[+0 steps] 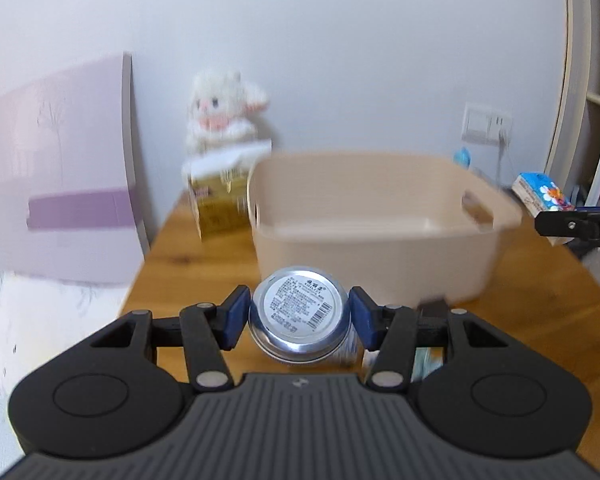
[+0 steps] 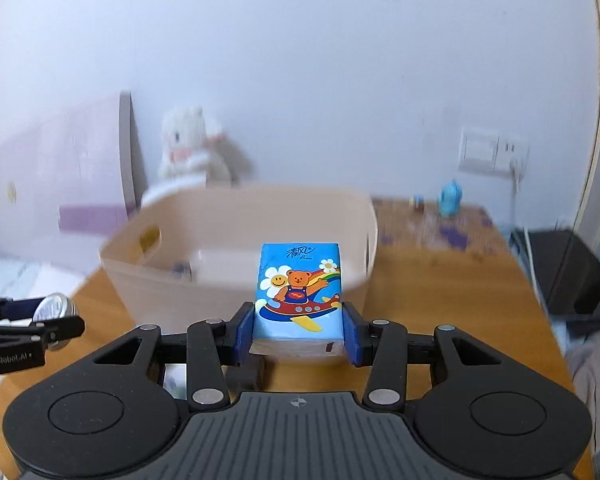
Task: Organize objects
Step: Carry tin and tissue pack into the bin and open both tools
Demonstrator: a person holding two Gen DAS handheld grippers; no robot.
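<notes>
My left gripper (image 1: pixel 299 318) is shut on a silver can (image 1: pixel 298 314), its labelled base facing the camera, held above the wooden table in front of the beige plastic bin (image 1: pixel 380 248). My right gripper (image 2: pixel 299 326) is shut on a blue tissue pack (image 2: pixel 299 292) with a cartoon bear, held in front of the same bin (image 2: pixel 152 280). The tissue pack also shows at the right edge of the left wrist view (image 1: pixel 540 196). The can and left gripper show at the left edge of the right wrist view (image 2: pixel 54 308). Something white lies inside the bin.
A white plush toy (image 1: pixel 224 108) sits on a yellow box (image 1: pixel 220 208) behind the bin against the wall. A small blue figure (image 2: pixel 449 199) stands at the table's back right. A bed with a pink headboard (image 1: pixel 56 160) lies left; a black object (image 2: pixel 572 272) is right.
</notes>
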